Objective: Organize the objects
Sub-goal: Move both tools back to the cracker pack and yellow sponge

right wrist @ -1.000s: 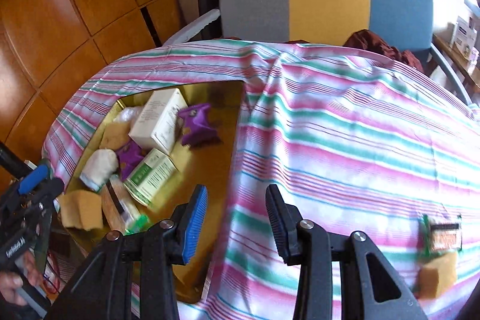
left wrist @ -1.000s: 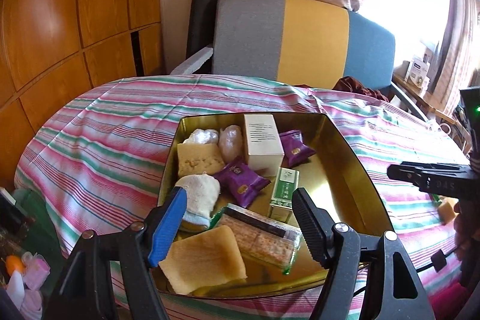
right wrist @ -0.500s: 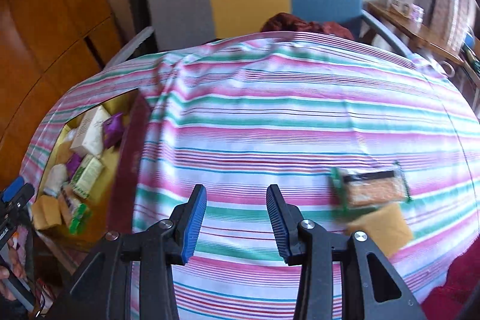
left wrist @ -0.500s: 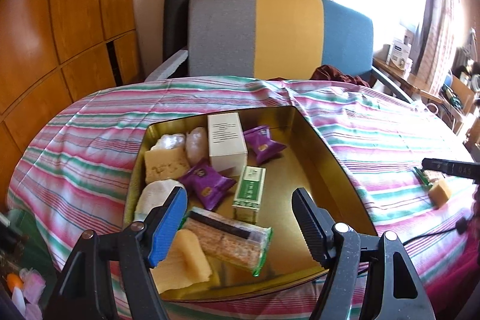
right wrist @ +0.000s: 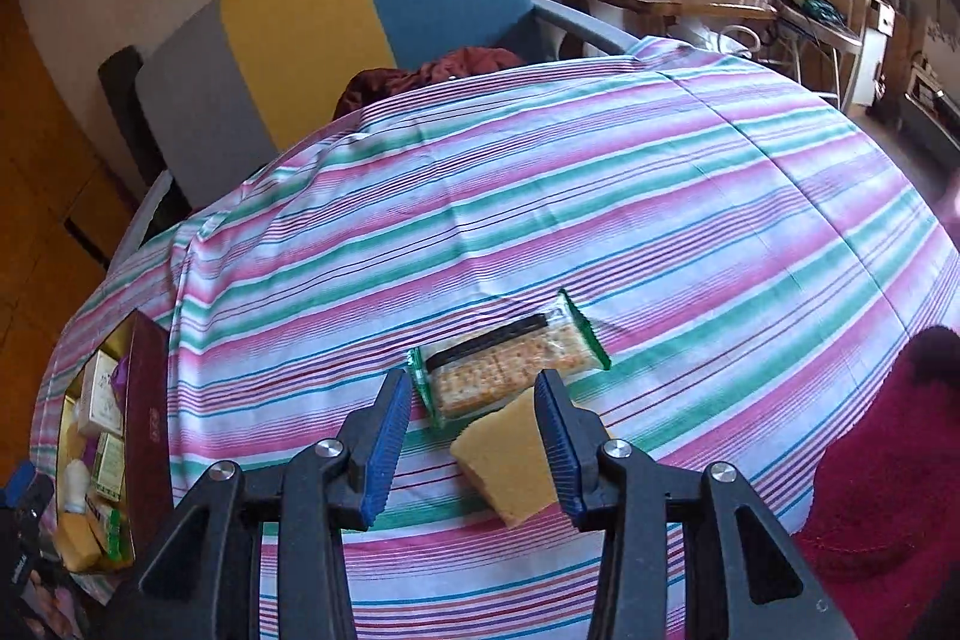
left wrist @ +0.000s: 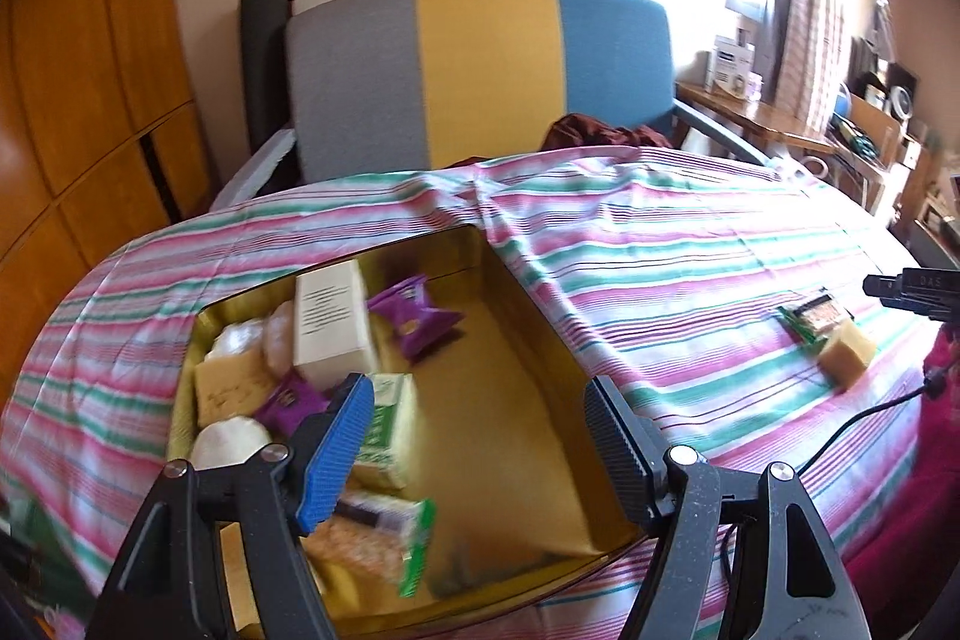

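Crackers in a clear, green-edged packet [right wrist: 510, 369] are seen lying flat on the striped tablecloth [right wrist: 600, 196], with a yellow sponge block [right wrist: 510, 460] touching the packet's near edge. The packet's long axis is laid slantwise, rising from lower left to upper right across the right wrist view. Both items are found directly ahead of the right gripper [right wrist: 477, 445], whose jaws are held apart and empty; the sponge is already partly framed between them, the packet just beyond the tips. The left gripper [left wrist: 480, 451] is likewise spread and empty, poised over the gold tin [left wrist: 540, 340], which is stocked with boxes and wrapped snacks. Packet and sponge lie well apart from that tin, so the right hand is judged far nearer for the pick.
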`<state>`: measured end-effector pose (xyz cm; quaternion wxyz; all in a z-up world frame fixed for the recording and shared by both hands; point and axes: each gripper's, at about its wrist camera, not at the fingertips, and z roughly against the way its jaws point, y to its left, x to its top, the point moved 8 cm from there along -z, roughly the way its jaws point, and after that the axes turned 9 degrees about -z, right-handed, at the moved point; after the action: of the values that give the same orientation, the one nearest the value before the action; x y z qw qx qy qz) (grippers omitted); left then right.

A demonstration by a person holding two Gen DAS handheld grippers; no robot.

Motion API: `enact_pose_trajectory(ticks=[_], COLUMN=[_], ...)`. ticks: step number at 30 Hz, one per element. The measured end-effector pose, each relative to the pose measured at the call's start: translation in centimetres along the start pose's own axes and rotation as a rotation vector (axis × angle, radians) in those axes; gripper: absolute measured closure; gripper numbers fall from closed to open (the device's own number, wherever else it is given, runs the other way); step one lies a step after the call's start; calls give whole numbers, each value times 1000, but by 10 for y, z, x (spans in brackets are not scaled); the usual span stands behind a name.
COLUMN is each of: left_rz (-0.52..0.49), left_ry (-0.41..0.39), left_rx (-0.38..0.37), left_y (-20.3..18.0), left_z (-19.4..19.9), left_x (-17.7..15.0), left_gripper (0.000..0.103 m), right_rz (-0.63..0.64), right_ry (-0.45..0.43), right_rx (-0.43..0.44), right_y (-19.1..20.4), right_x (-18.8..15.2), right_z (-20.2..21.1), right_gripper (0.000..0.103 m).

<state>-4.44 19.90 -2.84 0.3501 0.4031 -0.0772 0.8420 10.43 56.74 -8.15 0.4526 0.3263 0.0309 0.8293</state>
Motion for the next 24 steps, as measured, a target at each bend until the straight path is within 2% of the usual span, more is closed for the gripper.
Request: enact_pose_trajectory(ticks=[3, 5, 15, 24], left_rz=[-32, -51, -135, -265], left_ry=[2, 6, 38, 43], left_rx=[-16, -26, -97, -198], left_y=[-15, -25, -77, -150], left_z=[-5, -10, -37, -67], left_x=[7, 11, 27, 51], left_gripper=[30, 30, 30, 30], right_rz=[-94, -131, -218, -304], right_ry=[-16, -56, -92, -103], right_rx=[3, 31, 86, 123], right_y=[-18, -23, -32, -46], right_x=[3, 10, 16, 20], right_z=[1, 9, 17, 19], right_gripper=[60, 60, 60, 60])
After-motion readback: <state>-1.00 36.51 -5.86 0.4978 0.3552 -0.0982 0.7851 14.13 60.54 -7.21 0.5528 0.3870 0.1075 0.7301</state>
